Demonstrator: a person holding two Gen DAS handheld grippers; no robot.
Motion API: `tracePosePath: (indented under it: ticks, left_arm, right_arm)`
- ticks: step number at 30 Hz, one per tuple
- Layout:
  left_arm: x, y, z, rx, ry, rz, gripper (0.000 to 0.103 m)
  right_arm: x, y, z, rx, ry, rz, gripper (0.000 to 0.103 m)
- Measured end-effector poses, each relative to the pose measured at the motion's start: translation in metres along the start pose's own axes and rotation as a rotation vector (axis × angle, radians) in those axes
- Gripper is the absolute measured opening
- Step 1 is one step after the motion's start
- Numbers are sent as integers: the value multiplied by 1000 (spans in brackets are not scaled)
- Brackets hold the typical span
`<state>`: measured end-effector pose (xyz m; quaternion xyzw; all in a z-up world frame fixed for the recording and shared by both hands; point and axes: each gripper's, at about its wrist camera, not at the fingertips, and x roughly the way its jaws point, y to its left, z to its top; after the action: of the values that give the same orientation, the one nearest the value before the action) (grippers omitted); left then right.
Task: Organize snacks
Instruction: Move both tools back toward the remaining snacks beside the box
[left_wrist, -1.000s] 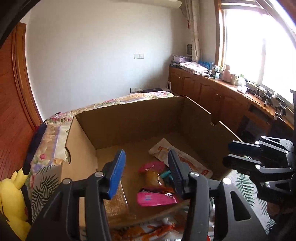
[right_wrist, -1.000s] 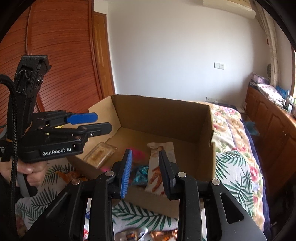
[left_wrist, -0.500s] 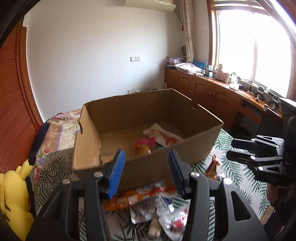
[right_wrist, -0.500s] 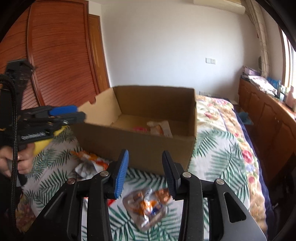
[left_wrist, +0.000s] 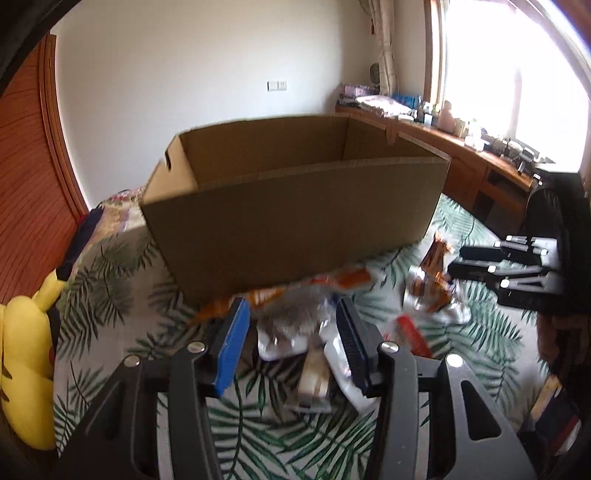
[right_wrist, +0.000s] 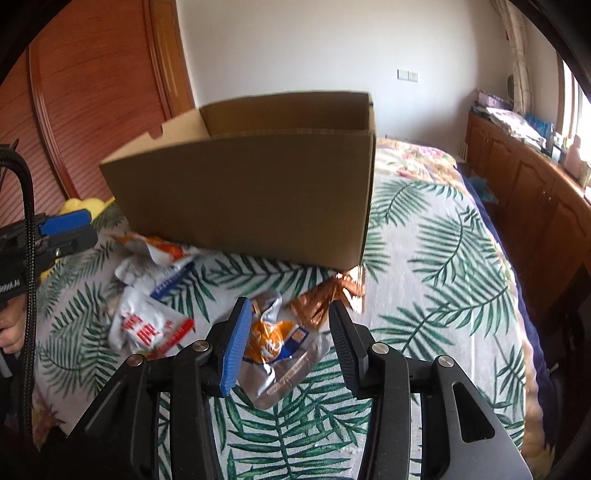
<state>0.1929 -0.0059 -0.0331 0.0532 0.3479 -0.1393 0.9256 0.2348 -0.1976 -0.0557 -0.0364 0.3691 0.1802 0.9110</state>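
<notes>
A bed with a palm-leaf cover carries an open cardboard box. Loose snack packets lie scattered on the cover before the box, and a yellow plush toy rests at the bed's edge.

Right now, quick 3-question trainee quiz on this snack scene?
1. True or false: the snack packets lie inside the cardboard box.
2. What lies between the right claw fingers? A) orange-and-silver packet B) plush toy C) nothing
3. Fill in: the yellow plush toy sits to the ___ of the box in the left wrist view.

Key: 1 false, they lie on the leaf-print bedspread; 2 A, the orange-and-silver packet; 3 left.
</notes>
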Motion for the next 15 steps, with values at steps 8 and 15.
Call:
tracePosePath:
  ticks: [8, 15]
  left_arm:
    - [12, 3, -28, -19, 59, -5, 49]
    - [17, -1, -39, -7, 88, -15, 49]
  right_arm:
    - [8, 14, 0, -42, 21, 31, 44]
    - [23, 27, -3, -118, 81, 53, 44]
